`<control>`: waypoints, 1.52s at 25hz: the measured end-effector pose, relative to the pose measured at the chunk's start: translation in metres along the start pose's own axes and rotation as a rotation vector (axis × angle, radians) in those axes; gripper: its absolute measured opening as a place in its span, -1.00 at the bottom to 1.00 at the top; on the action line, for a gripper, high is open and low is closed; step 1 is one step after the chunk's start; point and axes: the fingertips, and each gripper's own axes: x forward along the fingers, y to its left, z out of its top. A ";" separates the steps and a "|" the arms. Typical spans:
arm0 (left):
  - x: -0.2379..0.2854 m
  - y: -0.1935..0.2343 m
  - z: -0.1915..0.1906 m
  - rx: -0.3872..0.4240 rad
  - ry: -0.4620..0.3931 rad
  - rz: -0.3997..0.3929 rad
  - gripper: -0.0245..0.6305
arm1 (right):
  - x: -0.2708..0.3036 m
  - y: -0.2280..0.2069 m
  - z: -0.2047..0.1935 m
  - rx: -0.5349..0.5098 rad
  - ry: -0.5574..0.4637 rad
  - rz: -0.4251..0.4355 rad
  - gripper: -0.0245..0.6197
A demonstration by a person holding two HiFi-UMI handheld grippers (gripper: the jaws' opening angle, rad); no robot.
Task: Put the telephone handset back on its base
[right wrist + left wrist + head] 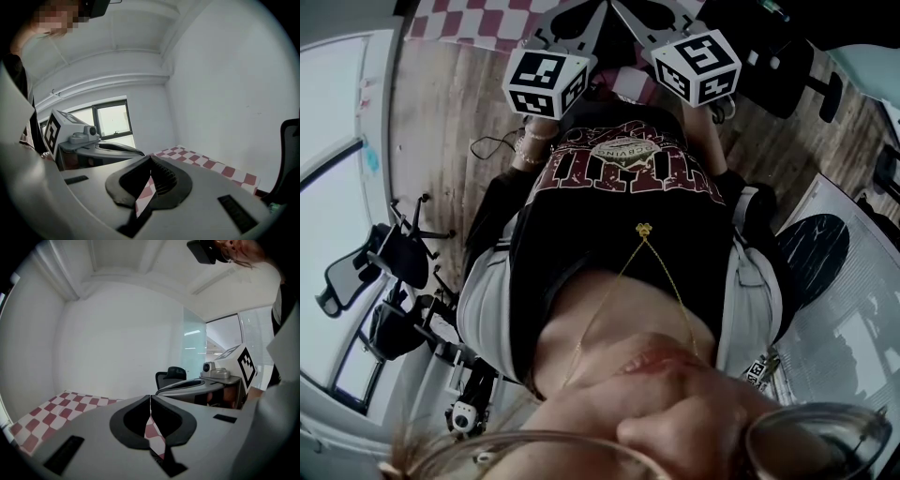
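No telephone, handset or base shows in any view. My left gripper (150,397) is shut, its dark pads meeting at the tip with nothing between them. My right gripper (150,157) is shut too and holds nothing. Both are held side by side in front of the person's chest, and each shows in the other's view. In the head view only their marker cubes are plain, the left cube (546,82) and the right cube (697,66). Beyond both tips lies a red and white checkered cloth (70,404) (206,161) (478,19).
The person's dark printed shirt (628,169) fills the middle of the head view. Office chairs (384,262) stand on the wooden floor (450,112) at the left. Another chair (171,376) stands behind the cloth, a window (110,119) beyond the left gripper, white walls all round.
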 end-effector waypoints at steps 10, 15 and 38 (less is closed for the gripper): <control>0.000 0.000 -0.002 0.015 0.004 0.014 -0.88 | -0.001 0.001 0.000 -0.003 0.000 0.003 -0.86; 0.000 0.001 -0.004 0.005 0.009 0.009 -0.88 | 0.001 0.003 -0.002 -0.019 0.021 0.007 -0.86; 0.001 0.005 -0.011 -0.004 0.017 0.015 -0.88 | 0.005 0.004 -0.011 -0.025 0.044 0.014 -0.86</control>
